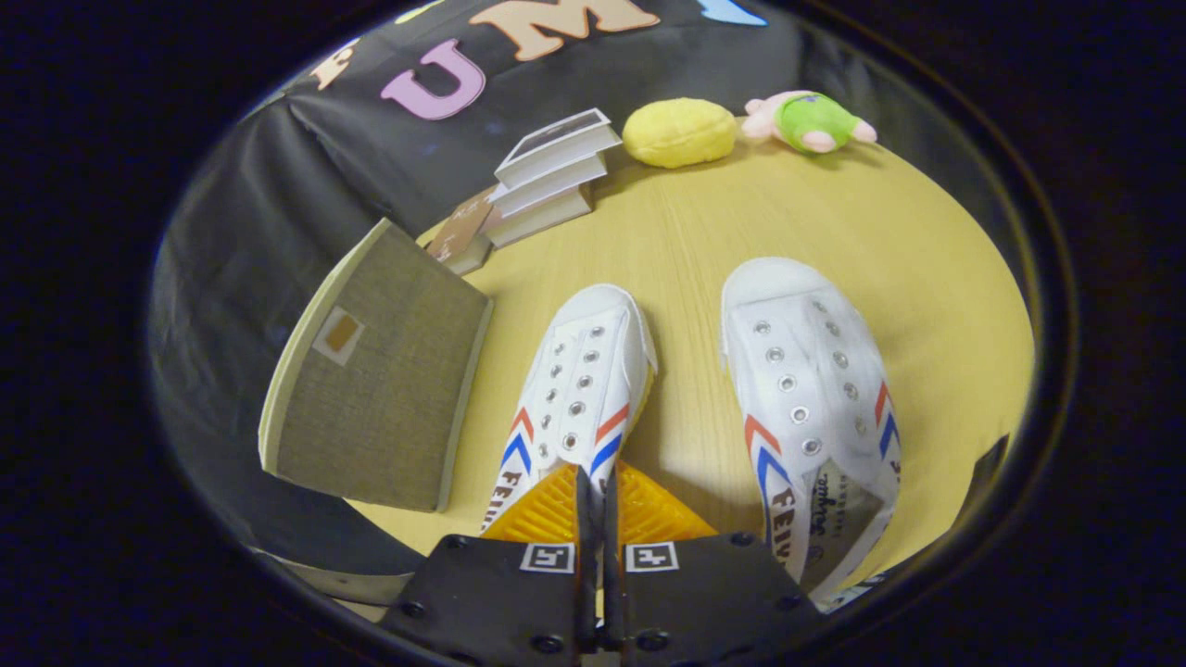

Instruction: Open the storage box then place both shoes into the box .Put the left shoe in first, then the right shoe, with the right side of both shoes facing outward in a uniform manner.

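Note:
Two white canvas shoes with red and blue chevrons lie side by side on the wooden table (704,232), toes pointing away from me. My gripper (598,486) sits over the heel end of the left-hand shoe (584,371). Its fingers are pressed almost together, with a thin strip of that shoe's collar pinched between them. The right-hand shoe (806,389) lies apart, just right of the fingers, with its opening facing me. The olive-grey fabric storage box (380,380) stands left of the fingers, its labelled panel facing me. Its inside is hidden.
Beyond the shoes, at the back of the table, are a stack of books (547,176), a yellow plush (679,132) and a pink and green plush toy (808,121). Bare wood lies between the shoes and these things.

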Demonstrator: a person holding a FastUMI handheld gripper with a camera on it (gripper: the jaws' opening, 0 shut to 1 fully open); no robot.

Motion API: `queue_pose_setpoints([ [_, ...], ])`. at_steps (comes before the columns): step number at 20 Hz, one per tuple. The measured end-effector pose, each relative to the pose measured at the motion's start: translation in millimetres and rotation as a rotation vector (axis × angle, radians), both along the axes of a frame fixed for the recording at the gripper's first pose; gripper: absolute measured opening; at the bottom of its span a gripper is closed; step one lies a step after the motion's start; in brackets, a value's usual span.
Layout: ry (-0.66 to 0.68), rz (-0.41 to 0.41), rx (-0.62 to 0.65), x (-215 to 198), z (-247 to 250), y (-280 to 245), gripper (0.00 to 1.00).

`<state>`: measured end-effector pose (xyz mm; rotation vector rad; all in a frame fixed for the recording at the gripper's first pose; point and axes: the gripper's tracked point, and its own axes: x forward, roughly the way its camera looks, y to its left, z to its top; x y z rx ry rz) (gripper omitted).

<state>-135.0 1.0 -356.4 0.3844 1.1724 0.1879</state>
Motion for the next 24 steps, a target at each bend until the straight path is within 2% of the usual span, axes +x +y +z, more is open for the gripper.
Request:
queue_pose_setpoints([
  [4, -0.004, -0.025, 0.052, 3.6, 9.8, 2.4, 0.06],
  [8, -0.037, -0.035, 0.07, 14.1, 41.7, 19.8, 0.06],
  [15, -0.124, -0.016, 0.127, 41.0, 108.5, 51.7, 0.06],
  [19, -0.193, 0.021, 0.129, 56.8, 151.7, 68.3, 0.06],
  [24, -0.229, 0.04, 0.183, 65.9, 186.6, 106.7, 0.06],
])
